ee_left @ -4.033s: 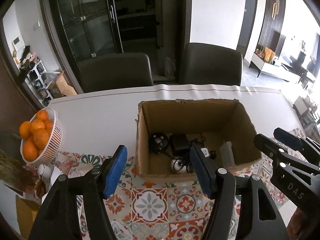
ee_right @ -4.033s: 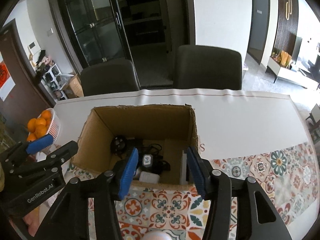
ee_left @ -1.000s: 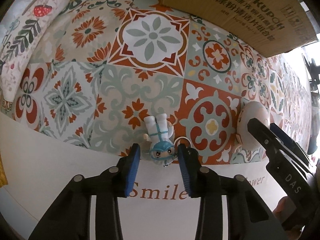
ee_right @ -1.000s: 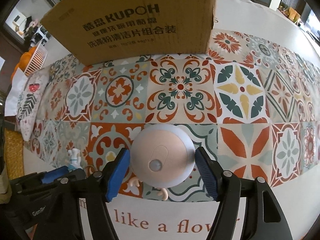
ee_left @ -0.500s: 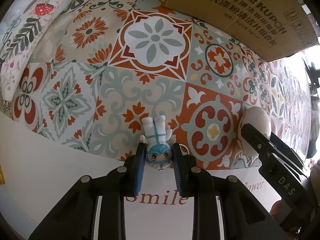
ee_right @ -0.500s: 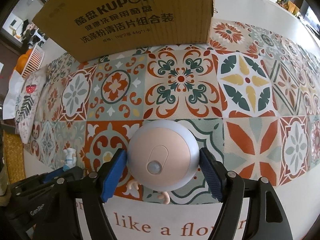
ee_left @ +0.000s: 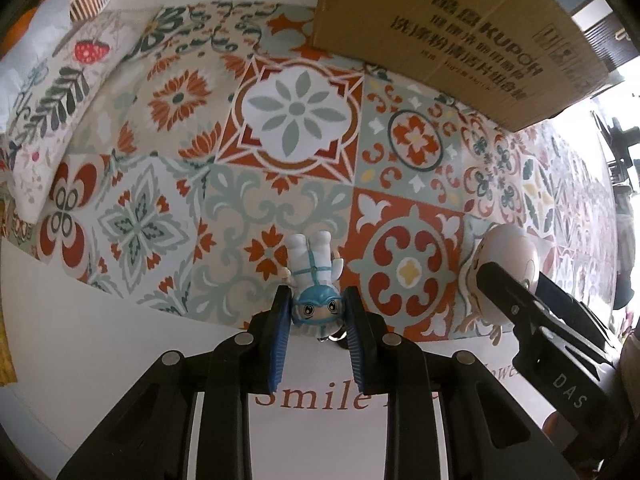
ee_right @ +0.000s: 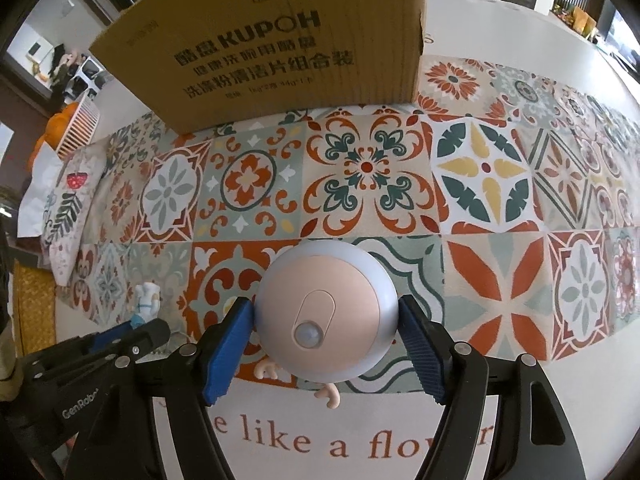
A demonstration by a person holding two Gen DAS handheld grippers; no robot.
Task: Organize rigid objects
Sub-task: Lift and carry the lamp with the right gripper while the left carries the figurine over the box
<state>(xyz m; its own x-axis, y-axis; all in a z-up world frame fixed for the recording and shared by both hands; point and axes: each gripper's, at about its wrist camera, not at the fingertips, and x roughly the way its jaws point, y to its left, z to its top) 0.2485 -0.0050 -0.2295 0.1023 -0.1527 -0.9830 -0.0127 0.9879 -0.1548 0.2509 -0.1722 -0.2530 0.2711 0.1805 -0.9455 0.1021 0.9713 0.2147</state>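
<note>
Left wrist view: the left tool (ee_left: 319,312) squeezes a small plastic doll (ee_left: 316,280) lying on the patterned desk (ee_left: 160,184). The right tool (ee_right: 326,330) hugs a smooth round pink light (ee_right: 326,312). The cardboard box (ee_right: 272,48) reads "KUPOH".

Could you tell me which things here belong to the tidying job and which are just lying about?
In the job: figurine, held by the left gripper; round light, between the right gripper pads; box.

Lying about: basket of oranges, patterned cloth.
</note>
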